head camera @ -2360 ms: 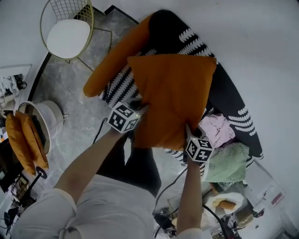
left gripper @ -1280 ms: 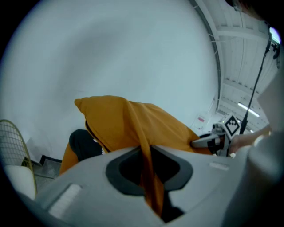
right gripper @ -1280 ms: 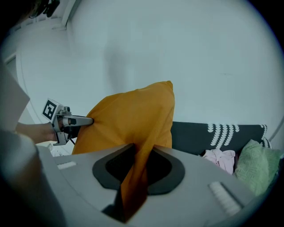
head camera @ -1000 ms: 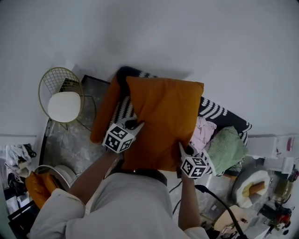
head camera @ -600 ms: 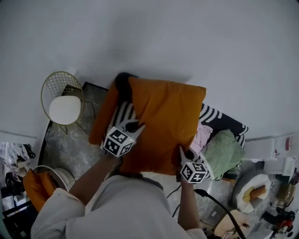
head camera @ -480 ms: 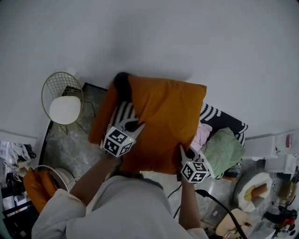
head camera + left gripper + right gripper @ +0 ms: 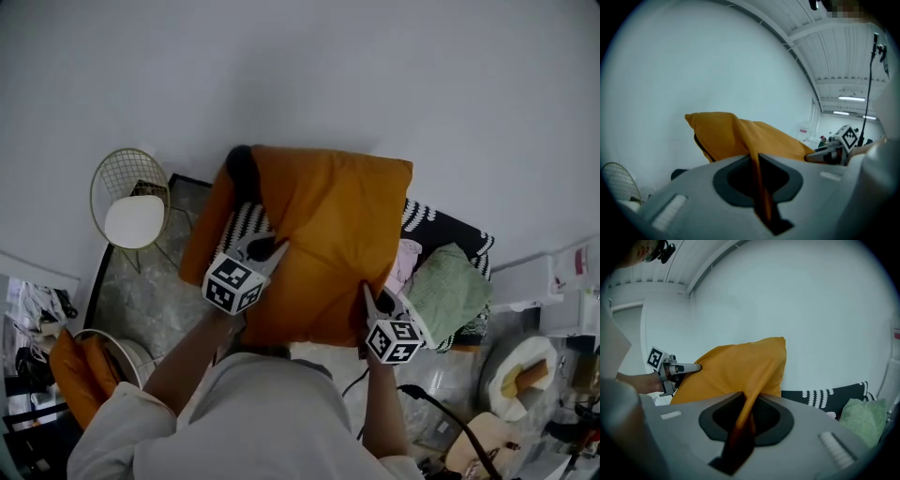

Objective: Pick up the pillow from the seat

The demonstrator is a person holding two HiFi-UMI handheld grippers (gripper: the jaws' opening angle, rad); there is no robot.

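Orange pillow (image 7: 328, 244) held up, it seems clear of the striped seat (image 7: 441, 225)
Left gripper (image 7: 270, 247) pinches its edge at 9 o'clock and right gripper (image 7: 367, 295) at 5 o'clock, probably to share the weight. Only the gripper views show the thin fabric fold clamped between each pair of jaws; the head view shows where they bite
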